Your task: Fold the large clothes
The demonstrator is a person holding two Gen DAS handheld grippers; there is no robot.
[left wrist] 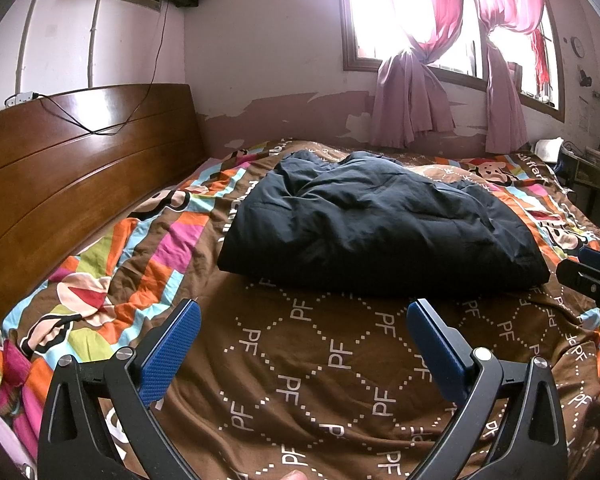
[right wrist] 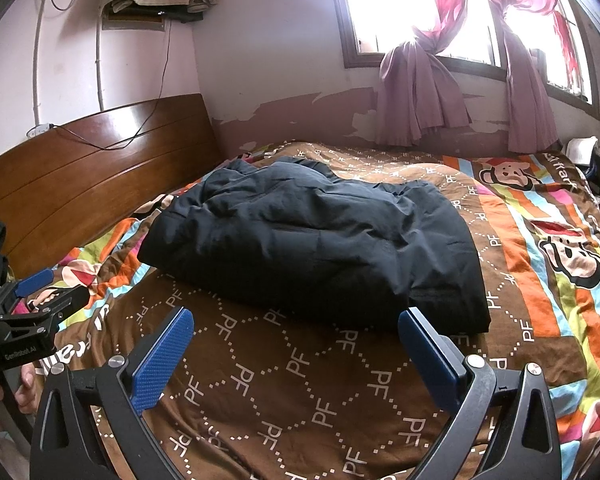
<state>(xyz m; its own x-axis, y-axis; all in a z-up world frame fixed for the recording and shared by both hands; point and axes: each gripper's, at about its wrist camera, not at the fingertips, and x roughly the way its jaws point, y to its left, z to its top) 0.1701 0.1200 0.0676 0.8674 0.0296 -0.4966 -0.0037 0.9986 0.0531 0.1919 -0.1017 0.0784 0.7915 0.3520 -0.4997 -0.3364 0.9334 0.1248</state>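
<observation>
Jacket (left wrist: 380, 228), dark and padded, lies mid-bed on the patterned bedspread (left wrist: 320, 360), already a compact folded bundle, so folding looks about done. Left gripper (left wrist: 304, 312) and right gripper (right wrist: 296, 320) hover near it, jaws spread, holding nothing.

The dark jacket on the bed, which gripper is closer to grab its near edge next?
Probably right. The right gripper is open, one fingertip almost at the dark jacket near its corner. The left gripper is open too, with bedspread between it and the hem.
</observation>
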